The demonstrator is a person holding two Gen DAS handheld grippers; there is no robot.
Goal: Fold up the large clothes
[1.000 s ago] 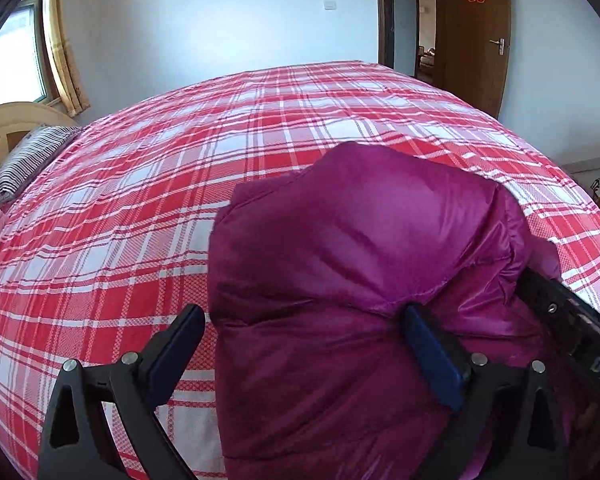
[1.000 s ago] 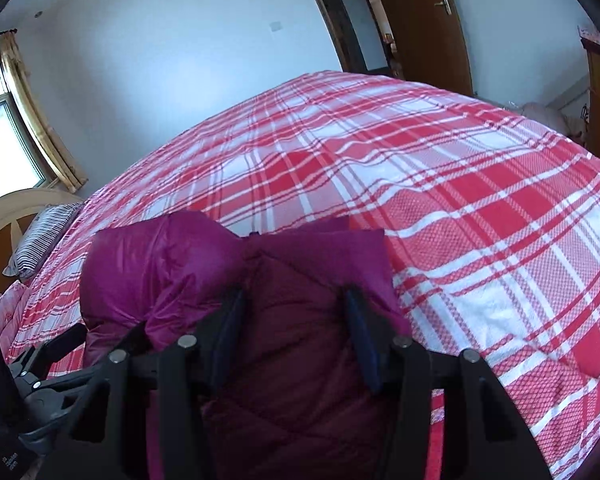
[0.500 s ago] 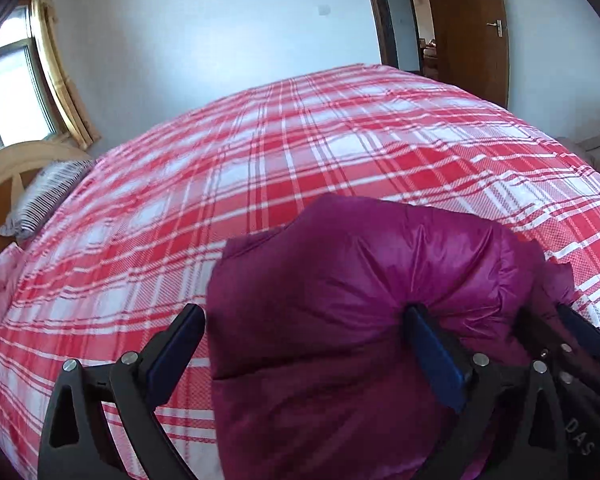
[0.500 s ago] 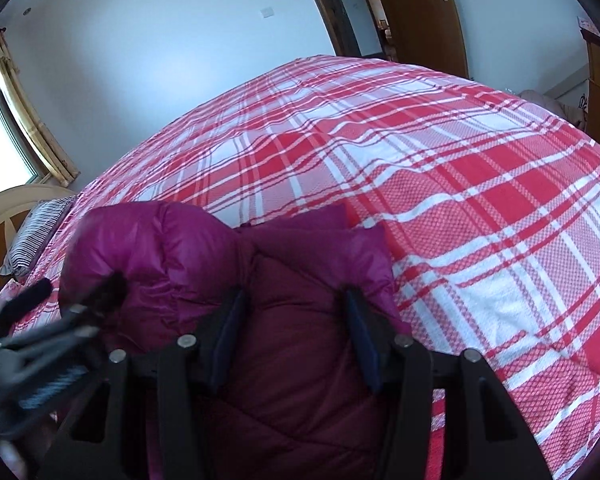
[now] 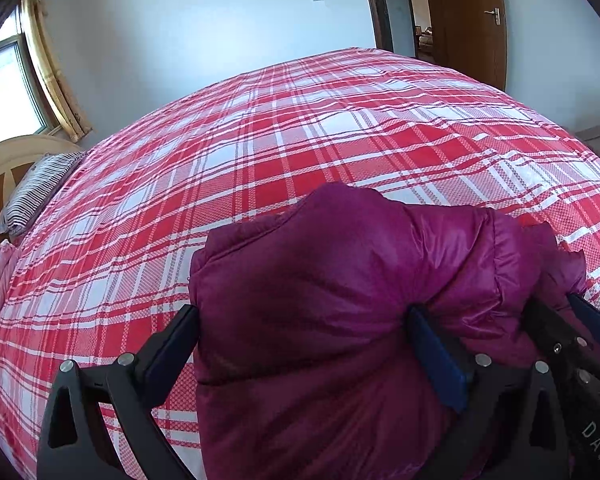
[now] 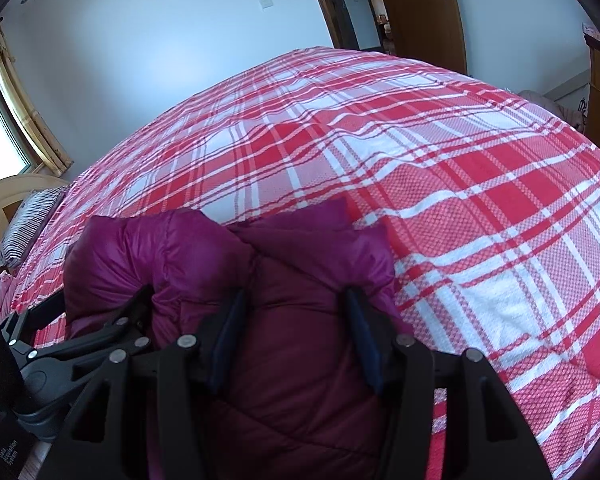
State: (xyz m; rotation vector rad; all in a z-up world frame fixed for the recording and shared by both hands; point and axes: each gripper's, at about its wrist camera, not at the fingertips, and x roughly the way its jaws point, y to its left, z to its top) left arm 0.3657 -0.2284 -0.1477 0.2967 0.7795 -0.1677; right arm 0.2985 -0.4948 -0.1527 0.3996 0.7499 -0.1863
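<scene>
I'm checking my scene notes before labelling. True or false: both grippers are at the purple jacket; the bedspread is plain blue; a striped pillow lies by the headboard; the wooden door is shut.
1. Both the left gripper and right gripper straddle the purple jacket: true.
2. The bedspread is plain blue: false, it is red and white plaid.
3. A striped pillow lies by the headboard: true.
4. The wooden door is shut: false, it stands open.

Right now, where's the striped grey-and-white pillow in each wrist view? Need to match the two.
Left wrist: the striped grey-and-white pillow lies at the left edge, mid-height, against the pale wooden headboard.
Right wrist: the pillow is again at the left edge, mid-height, smaller, just above the left gripper.
Shared landmark: the puffy magenta down jacket on the red-and-white plaid bedspread.
</scene>
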